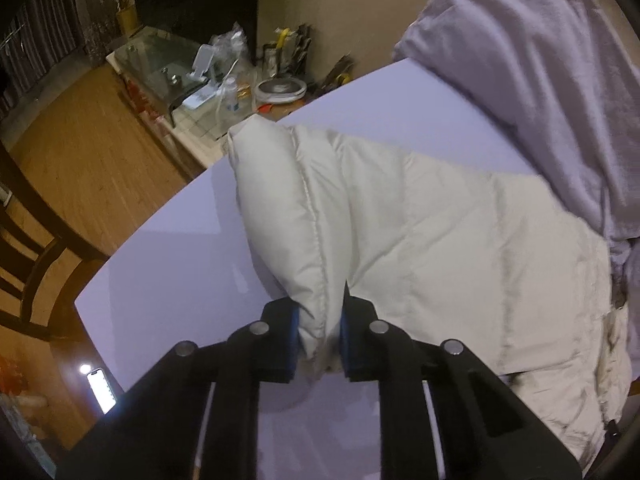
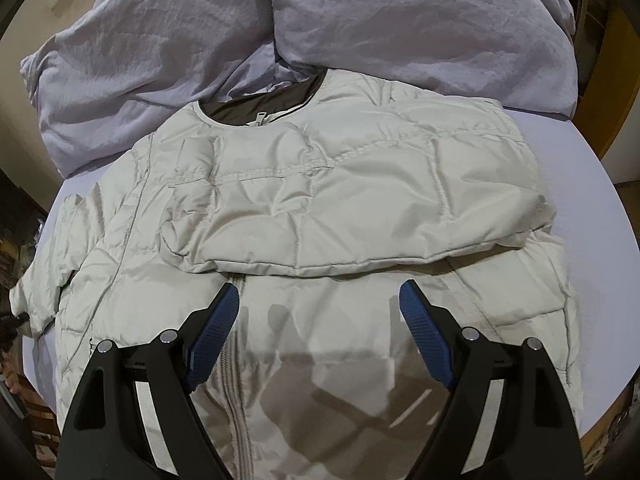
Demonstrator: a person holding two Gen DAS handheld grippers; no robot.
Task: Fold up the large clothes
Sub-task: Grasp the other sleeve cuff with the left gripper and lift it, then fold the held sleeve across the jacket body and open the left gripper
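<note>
Cream quilted jacket flat on bed, one sleeve folded across chest.

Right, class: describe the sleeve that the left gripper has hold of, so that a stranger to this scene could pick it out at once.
Start at the pale lilac bed sheet and find the cream quilted jacket spread across it, below the crumpled lilac duvet. The sleeve is the puffy tube sticking out towards the bed's edge. Unlike the other sleeve, folded flat across the chest, its end is pinched in the left gripper.

jacket on bed, before likely duvet
</note>
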